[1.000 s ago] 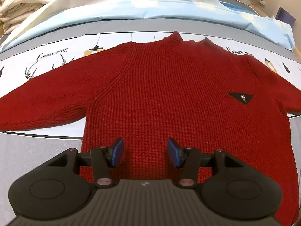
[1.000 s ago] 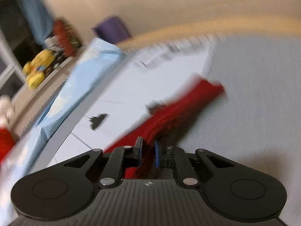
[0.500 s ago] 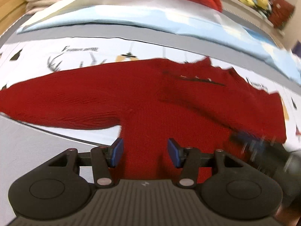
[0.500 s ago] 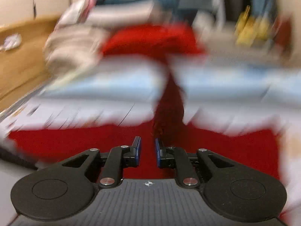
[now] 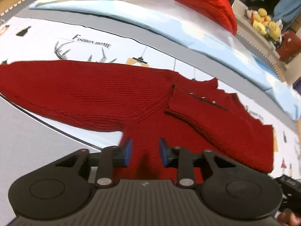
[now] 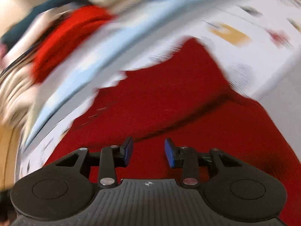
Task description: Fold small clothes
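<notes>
Red rib-knit child's sweater (image 5: 154, 101) lies flat on the printed white-and-grey bedsheet (image 5: 116, 41), front up. One sleeve is already laid across the chest, its cuff edge (image 5: 197, 101) near the collar; the other sleeve (image 5: 62, 92) is spread sideways on the bed, presumably next to fold.

Left gripper (image 5: 144, 151): fingers closing, sweater body below and between them near the underarm, pads not yet pressing; probably a pinch to anchor or lift that side.

Right gripper (image 6: 148, 154): fingers opening, nothing held, over red knit; view heavily blurred. Likely letting go of the folded sleeve so it stays where laid.
</notes>
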Demonstrator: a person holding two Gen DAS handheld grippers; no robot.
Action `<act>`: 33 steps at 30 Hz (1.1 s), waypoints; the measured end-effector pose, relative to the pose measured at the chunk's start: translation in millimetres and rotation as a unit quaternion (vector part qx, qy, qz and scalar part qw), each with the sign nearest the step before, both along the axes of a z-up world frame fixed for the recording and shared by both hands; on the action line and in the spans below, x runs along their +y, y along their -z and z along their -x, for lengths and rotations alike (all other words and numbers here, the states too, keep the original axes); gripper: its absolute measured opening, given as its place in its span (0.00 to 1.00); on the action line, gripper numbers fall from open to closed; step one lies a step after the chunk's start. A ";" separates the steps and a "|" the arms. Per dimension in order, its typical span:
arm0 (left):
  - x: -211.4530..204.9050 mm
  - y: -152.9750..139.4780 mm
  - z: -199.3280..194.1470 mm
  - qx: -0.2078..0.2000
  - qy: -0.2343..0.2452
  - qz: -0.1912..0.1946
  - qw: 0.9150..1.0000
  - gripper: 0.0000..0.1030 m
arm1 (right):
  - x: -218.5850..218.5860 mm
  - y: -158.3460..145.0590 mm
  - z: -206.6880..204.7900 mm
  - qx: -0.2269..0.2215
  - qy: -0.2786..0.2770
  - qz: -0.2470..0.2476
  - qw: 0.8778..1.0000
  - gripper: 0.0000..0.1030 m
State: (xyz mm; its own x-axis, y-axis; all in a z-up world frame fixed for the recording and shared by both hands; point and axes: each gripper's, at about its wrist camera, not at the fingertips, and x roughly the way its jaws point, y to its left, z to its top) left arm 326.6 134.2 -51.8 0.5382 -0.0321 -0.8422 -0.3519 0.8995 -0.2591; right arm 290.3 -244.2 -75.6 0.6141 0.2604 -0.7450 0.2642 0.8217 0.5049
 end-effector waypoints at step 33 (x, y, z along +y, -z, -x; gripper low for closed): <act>0.5 -4.6 -53.4 -0.039 -0.027 -0.014 0.999 0.16 | -37.9 -0.1 -37.3 0.026 -0.021 -0.068 0.997 0.39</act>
